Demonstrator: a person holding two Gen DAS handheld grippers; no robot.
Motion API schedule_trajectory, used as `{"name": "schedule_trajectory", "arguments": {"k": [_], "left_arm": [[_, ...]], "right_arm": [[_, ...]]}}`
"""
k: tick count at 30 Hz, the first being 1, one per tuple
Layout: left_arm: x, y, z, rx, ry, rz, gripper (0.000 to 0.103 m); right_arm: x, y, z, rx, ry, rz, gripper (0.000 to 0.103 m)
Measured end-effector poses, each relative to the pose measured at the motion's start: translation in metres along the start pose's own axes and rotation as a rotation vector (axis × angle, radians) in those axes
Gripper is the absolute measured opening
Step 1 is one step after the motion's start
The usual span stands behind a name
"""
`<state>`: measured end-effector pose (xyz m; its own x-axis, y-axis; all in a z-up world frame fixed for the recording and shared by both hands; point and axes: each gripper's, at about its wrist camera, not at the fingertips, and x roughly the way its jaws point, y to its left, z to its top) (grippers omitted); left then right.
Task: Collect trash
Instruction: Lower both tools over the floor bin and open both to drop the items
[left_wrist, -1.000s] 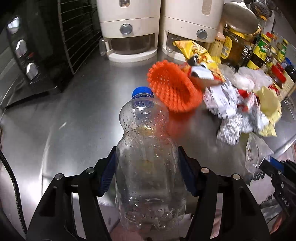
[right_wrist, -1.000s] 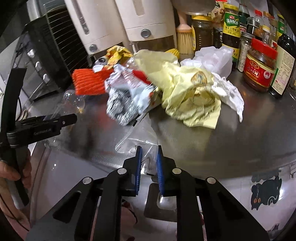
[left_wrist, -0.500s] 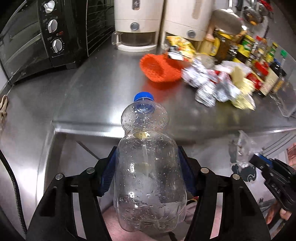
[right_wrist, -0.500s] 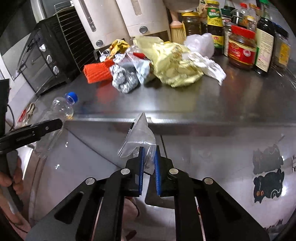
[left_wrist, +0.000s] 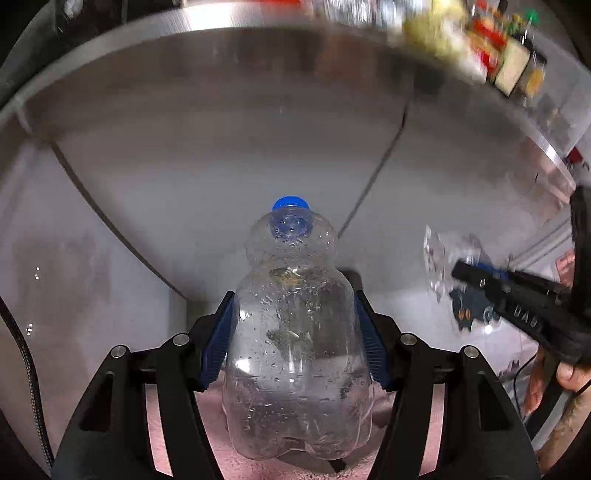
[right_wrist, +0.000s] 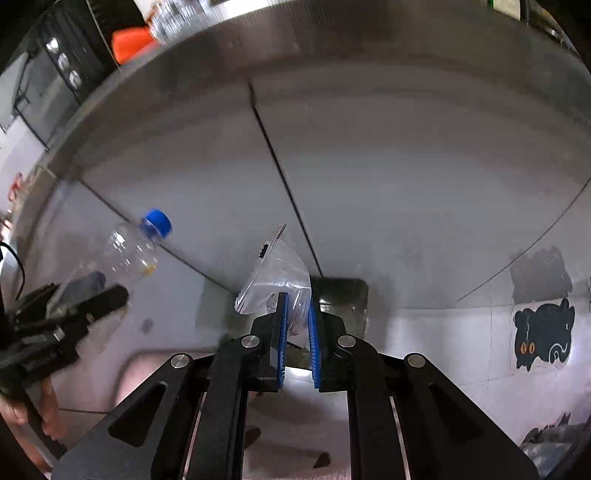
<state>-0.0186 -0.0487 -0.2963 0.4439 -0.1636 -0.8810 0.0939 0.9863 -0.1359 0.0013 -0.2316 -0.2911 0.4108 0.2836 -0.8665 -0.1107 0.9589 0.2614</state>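
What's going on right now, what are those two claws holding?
Left claw clamped on plastic bottle, blue cap on. Right claw pinching clear plastic bag. Both below counter edge. Nothing blocking.

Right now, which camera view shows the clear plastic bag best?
The right wrist view: the clear plastic bag sits centred and sharp, pinched in the right gripper. In the left wrist view the bag is only a blurred shape at the right edge.

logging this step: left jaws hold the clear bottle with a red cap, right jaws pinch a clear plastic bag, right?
Not quite: the bottle has a blue cap, not red, as the left wrist view shows. The rest holds: the left jaws grip the clear bottle and the right jaws pinch a clear plastic bag.
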Motion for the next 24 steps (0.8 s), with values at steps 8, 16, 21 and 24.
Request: {"name": "schedule_trajectory", "arguments": {"k": [8, 16, 21, 24], "left_arm": [[0.122, -0.002, -0.027, -0.007, 0.182, -0.007, 0.059], [0.195, -0.014, -0.035, 0.033, 0.300, -0.024, 0.059], [0.209, -0.012, -0.031, 0.045, 0.309, -0.029, 0.060], [0.216, -0.016, -0.025, 0.048, 0.302, -0.021, 0.060]], "right_arm": [[0.088, -0.027, -0.020, 0.069, 0.113, 0.003, 0.012], [0.159, -0.054, -0.027, 0.156, 0.215, -0.004, 0.014], [0.179, -0.053, -0.022, 0.183, 0.249, -0.010, 0.033], [0.176, -0.051, -0.015, 0.187, 0.234, -0.017, 0.055]]}}
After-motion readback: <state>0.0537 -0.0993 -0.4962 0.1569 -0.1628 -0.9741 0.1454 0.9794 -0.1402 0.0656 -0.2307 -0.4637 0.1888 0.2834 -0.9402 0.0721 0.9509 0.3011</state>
